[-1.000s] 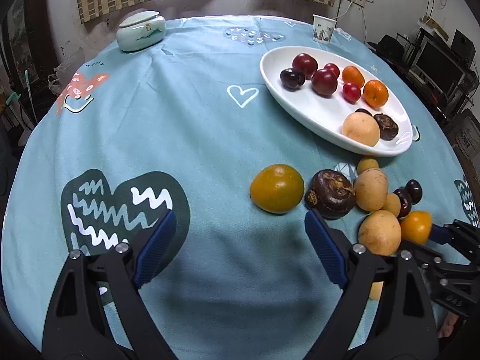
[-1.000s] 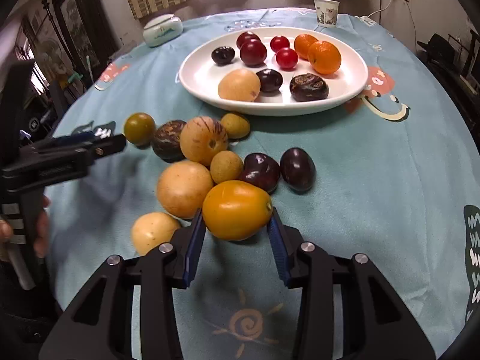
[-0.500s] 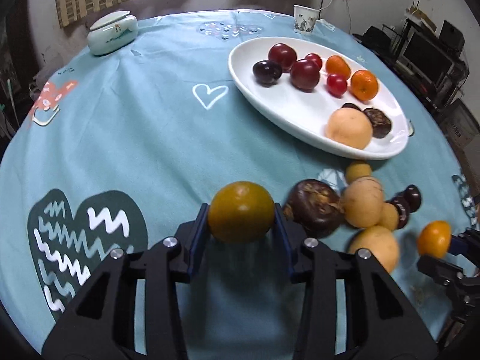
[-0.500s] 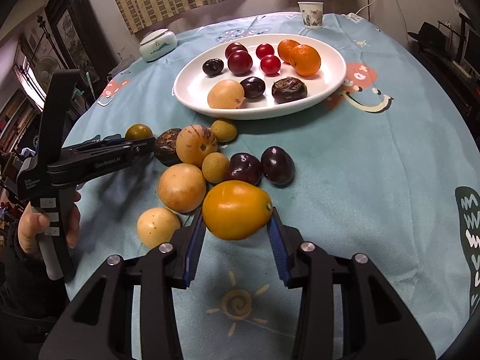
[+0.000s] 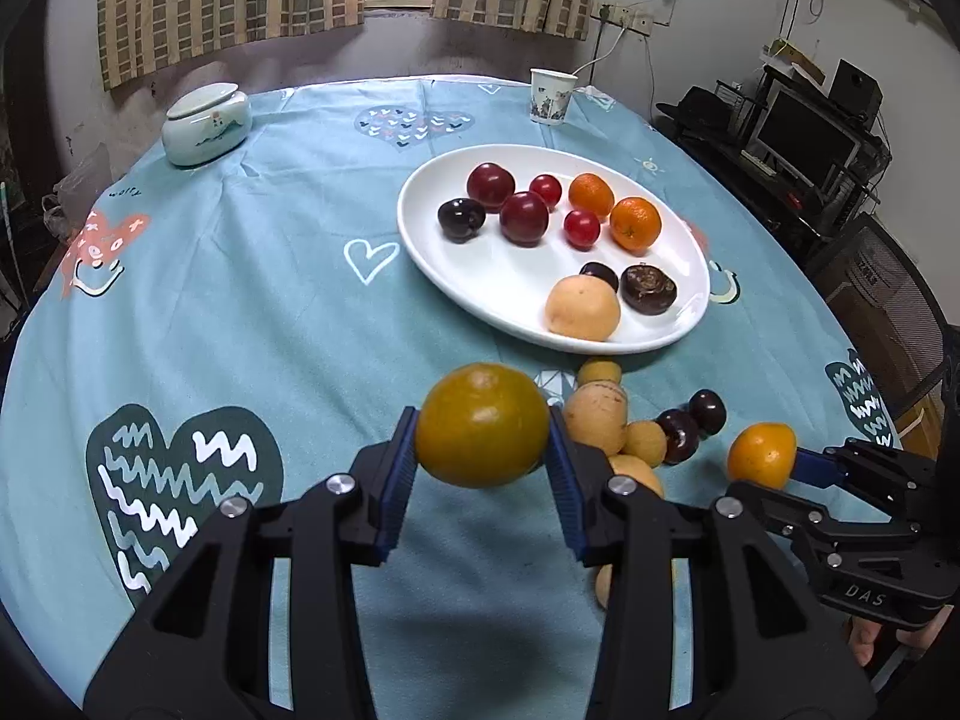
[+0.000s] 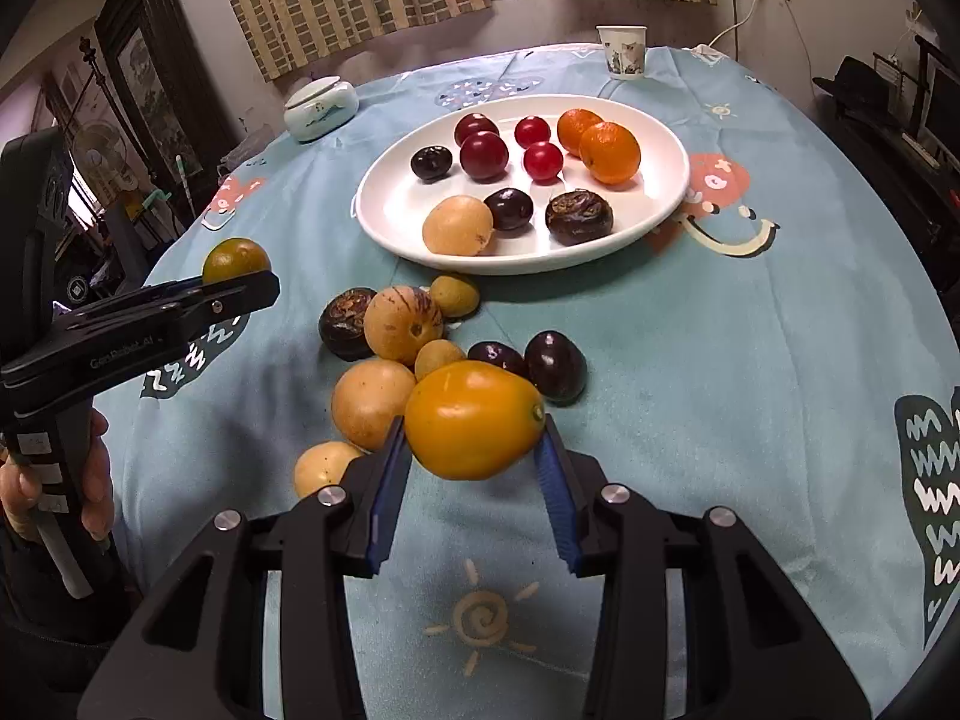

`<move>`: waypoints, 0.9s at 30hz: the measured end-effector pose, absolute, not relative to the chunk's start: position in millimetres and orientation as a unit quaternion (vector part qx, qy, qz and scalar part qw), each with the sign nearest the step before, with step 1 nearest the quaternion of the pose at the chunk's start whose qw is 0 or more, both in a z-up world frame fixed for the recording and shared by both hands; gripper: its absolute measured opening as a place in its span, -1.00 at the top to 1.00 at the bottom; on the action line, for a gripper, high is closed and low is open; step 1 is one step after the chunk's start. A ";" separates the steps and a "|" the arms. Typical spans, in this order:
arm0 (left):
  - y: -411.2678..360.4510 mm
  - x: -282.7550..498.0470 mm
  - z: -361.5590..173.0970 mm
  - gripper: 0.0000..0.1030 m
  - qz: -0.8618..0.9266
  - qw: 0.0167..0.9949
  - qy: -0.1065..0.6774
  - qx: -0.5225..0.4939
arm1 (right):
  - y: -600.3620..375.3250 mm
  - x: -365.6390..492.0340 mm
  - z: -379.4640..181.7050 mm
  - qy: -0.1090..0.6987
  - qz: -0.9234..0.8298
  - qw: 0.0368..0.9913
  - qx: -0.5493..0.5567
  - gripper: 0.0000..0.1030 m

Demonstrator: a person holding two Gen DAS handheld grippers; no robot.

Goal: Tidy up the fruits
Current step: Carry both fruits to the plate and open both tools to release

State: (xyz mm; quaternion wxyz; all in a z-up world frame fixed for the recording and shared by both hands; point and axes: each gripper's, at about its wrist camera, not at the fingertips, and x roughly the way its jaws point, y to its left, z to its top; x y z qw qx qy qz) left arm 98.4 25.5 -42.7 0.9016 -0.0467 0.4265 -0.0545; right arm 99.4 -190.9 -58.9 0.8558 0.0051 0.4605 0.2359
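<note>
My left gripper (image 5: 482,461) is shut on a greenish-yellow round fruit (image 5: 482,423), held above the cloth; the same fruit (image 6: 235,260) shows at the left of the right wrist view. My right gripper (image 6: 474,468) is shut on an orange oval fruit (image 6: 472,418), also lifted; that fruit (image 5: 761,455) appears at the right of the left wrist view. A white oval plate (image 5: 432,252) (image 6: 654,204) farther back holds several plums, cherry-red fruits, two tangerines, a tan fruit and a dark wrinkled one. Loose tan and dark fruits (image 6: 396,324) lie in a cluster between plate and grippers.
The round table wears a blue patterned cloth (image 5: 240,300). A lidded ceramic jar (image 5: 206,123) stands at the far left and a paper cup (image 5: 552,96) at the far edge. A hand (image 6: 90,480) holds the left tool. Shelves with a monitor (image 5: 804,138) stand to the right.
My left gripper went from wide open to shut on the greenish-yellow fruit, then lifted it off the cloth. The right gripper kept its hold on the orange fruit and rose slightly.
</note>
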 end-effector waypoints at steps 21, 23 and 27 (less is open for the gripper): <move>1.7 244.2 -27.7 0.19 -0.036 0.890 0.455 0.001 | -170.0 222.4 -24.9 0.445 0.226 0.866 -0.029 0.18; 0.9 253.2 -34.5 0.19 -0.035 0.886 0.463 0.000 | -168.2 237.7 -30.0 0.452 0.220 0.864 -0.027 0.18; 0.2 264.8 -45.6 0.18 -0.037 0.881 0.472 0.000 | -165.3 259.3 -41.7 0.463 0.220 0.858 -0.019 0.18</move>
